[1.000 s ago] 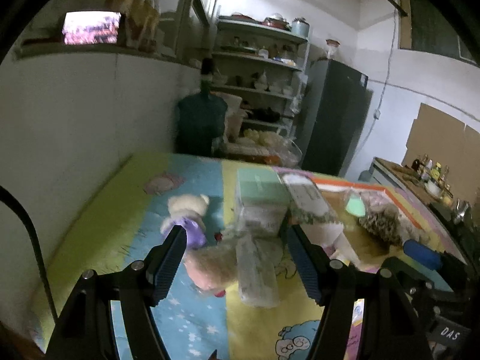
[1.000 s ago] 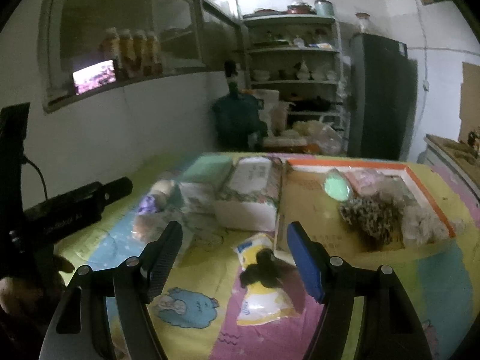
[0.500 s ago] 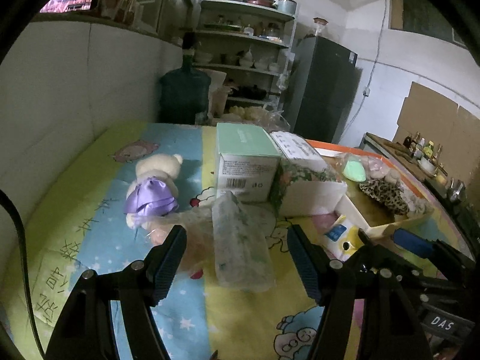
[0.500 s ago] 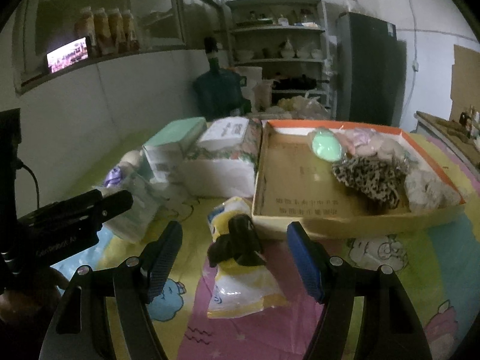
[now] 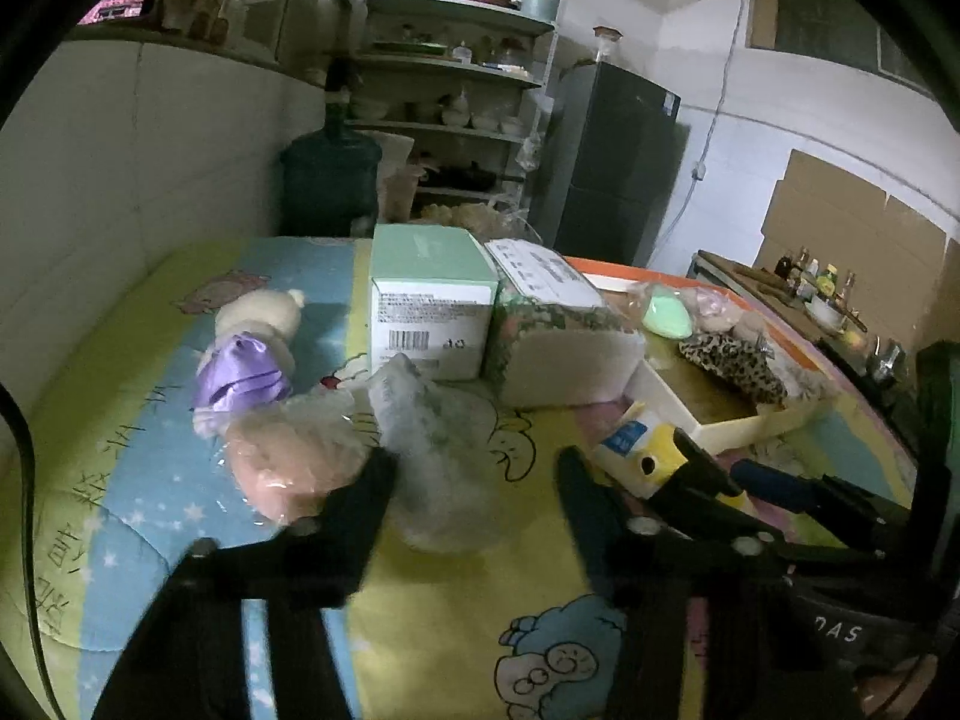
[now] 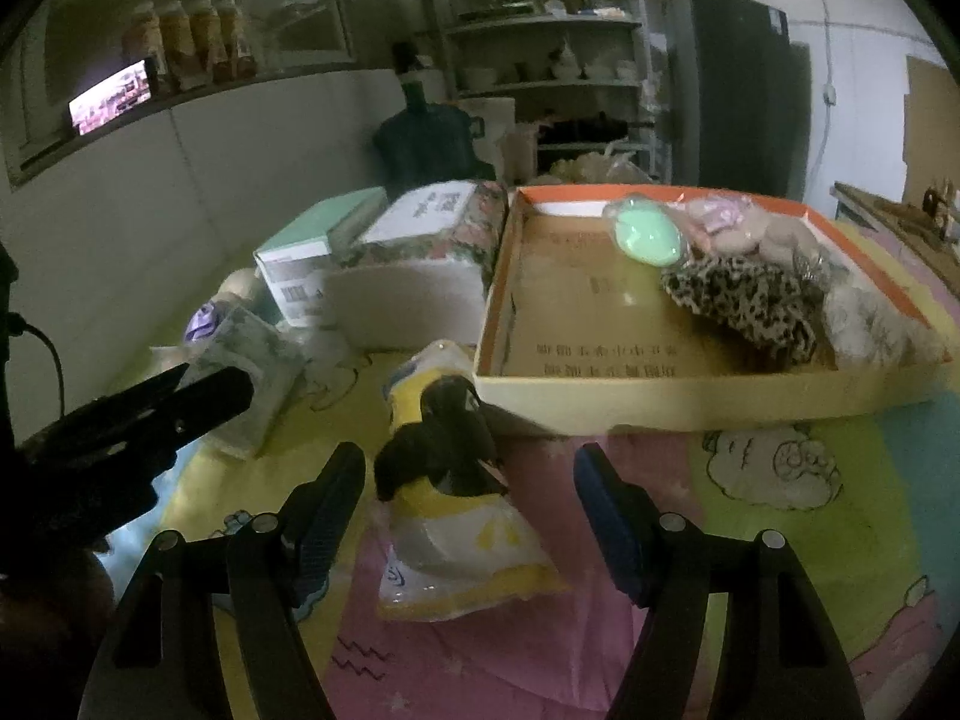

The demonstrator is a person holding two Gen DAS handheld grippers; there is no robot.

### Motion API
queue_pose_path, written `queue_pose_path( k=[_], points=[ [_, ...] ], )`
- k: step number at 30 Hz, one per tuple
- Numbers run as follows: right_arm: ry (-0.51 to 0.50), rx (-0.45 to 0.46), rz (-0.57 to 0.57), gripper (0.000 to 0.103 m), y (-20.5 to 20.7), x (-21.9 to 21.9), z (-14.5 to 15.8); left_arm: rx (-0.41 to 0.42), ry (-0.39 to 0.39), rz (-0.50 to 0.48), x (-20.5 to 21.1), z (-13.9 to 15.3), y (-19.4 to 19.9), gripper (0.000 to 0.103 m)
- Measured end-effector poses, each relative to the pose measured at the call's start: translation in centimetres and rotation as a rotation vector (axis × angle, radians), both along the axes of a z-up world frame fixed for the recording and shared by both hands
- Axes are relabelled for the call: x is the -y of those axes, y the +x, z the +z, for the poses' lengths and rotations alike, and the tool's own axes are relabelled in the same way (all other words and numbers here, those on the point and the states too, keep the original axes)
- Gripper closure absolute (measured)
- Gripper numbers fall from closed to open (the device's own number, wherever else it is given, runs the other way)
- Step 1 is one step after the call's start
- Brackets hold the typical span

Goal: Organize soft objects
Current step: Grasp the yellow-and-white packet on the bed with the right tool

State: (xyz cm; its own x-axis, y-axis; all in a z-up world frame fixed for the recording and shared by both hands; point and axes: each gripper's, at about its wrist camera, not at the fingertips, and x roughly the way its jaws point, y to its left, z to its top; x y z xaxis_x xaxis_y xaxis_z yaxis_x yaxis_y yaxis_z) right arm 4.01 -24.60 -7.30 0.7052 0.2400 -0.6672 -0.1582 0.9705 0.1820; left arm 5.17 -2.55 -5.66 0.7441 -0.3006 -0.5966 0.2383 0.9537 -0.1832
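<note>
Right claw (image 6: 468,474) wide open, straddling yellow-and-white plastic pouch with black plush toy (image 6: 447,456), long axis pointing away toward shallow cardboard tray (image 6: 660,402). Left claw (image 5: 474,480) open, farther off beside clear-bagged grey soft bundle (image 5: 432,438).

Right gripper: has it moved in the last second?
Yes. The right gripper has come forward and down toward the bagged yellow toy; the orange-rimmed tray looms larger and nearer.

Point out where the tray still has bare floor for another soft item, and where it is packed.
The tray has bare cardboard floor on its left half, between its left wall and the leopard-print pouch. The right side and far right corner are crowded: green sponge, pink pads, leopard-print pouch and white fluffy item lie bunched together.
</note>
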Motion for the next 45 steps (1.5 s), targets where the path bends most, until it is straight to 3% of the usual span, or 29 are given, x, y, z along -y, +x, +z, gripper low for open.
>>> queue_pose_path(
  k=[3, 4, 6, 12, 29, 45],
  points=[
    [0.016, -0.019, 0.009, 0.03, 0.1, 0.2, -0.3, -0.026, -0.013, -0.002, 0.0, -0.4, 0.3, 0.069],
    [0.018, -0.022, 0.011, 0.032, 0.1, 0.2, -0.4, -0.027, -0.014, -0.003, 0.1, -0.5, 0.3, 0.07],
    [0.029, -0.029, 0.03, 0.047, 0.1, 0.2, -0.5, -0.022, -0.011, -0.006, 0.2, -0.5, 0.3, 0.072],
    [0.011, -0.028, 0.052, 0.053, -0.2, -0.5, -0.4, -0.019, -0.02, -0.027, 0.7, -0.7, 0.3, 0.078],
    [0.069, 0.008, 0.084, 0.06, -1.6, -0.7, 1.2, 0.092, -0.019, -0.043, 0.8, 2.4, -2.0, 0.08],
    [0.095, 0.125, 0.076, 0.06, -4.2, 1.1, 5.1, 0.164, -0.032, -0.109, 3.2, 5.8, -2.7, 0.08]
  ],
)
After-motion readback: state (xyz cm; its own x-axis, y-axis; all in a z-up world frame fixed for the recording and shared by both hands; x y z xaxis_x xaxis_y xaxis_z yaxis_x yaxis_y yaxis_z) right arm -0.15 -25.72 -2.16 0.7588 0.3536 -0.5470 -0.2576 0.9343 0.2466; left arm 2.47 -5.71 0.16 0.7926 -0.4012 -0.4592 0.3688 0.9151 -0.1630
